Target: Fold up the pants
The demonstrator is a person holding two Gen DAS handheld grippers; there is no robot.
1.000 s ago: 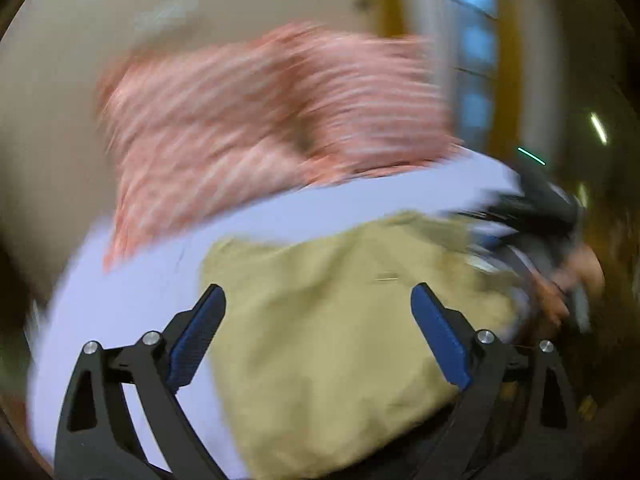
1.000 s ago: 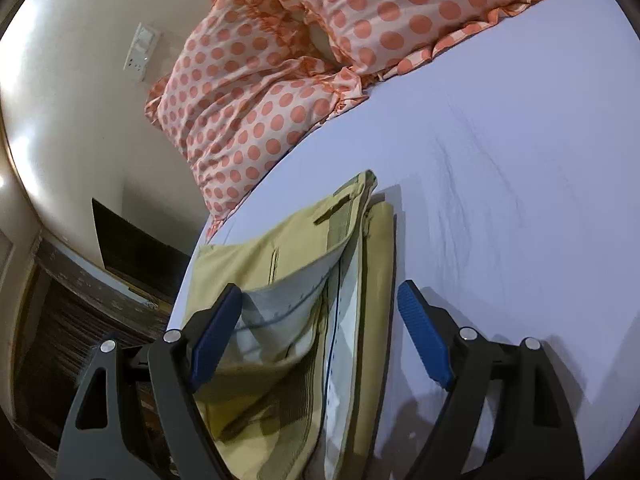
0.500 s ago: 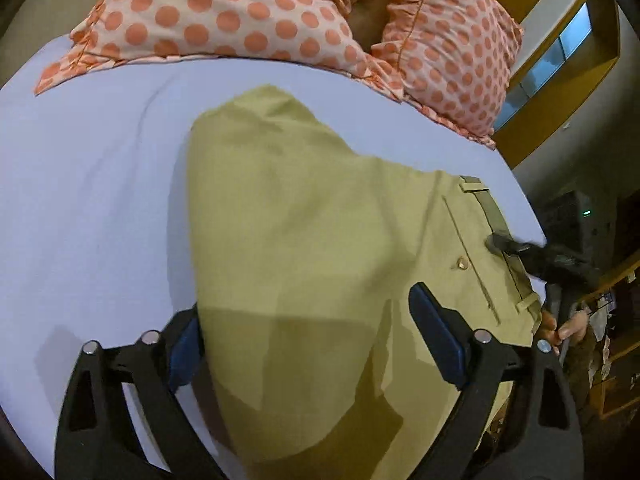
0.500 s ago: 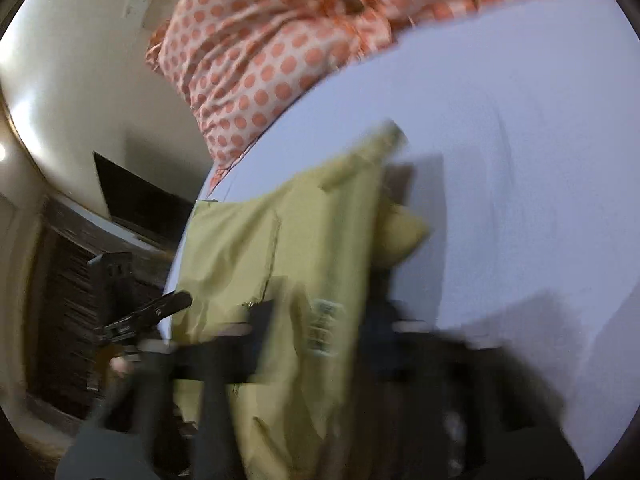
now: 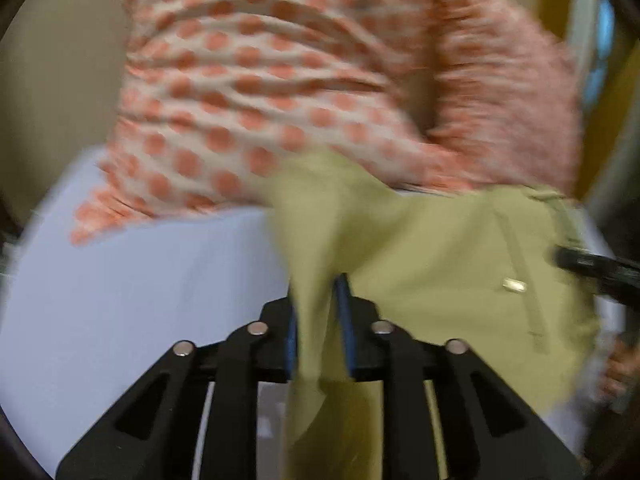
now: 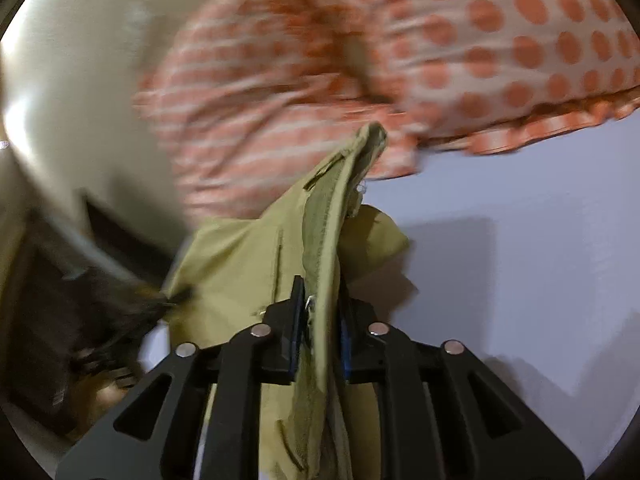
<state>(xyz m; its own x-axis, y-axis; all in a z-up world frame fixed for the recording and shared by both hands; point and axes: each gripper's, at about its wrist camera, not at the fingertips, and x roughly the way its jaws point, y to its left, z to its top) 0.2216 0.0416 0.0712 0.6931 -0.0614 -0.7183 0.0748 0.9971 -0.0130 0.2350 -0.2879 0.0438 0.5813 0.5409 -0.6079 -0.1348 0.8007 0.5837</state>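
With my left gripper (image 5: 318, 320) and right gripper (image 6: 320, 320) fingers both pinched tight on the olive-khaki cotton pants (image 5: 440, 248), lifted mid-frame above the pale lavender bed sheet (image 5: 140, 280), I judge I'm mid-fold, needing next to lay them flat and aligned.

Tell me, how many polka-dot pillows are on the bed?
2. One pillow lies at the head of the bed sheet, and the other pillow leans beside it near the wall. The pants and motion blur may hide more.
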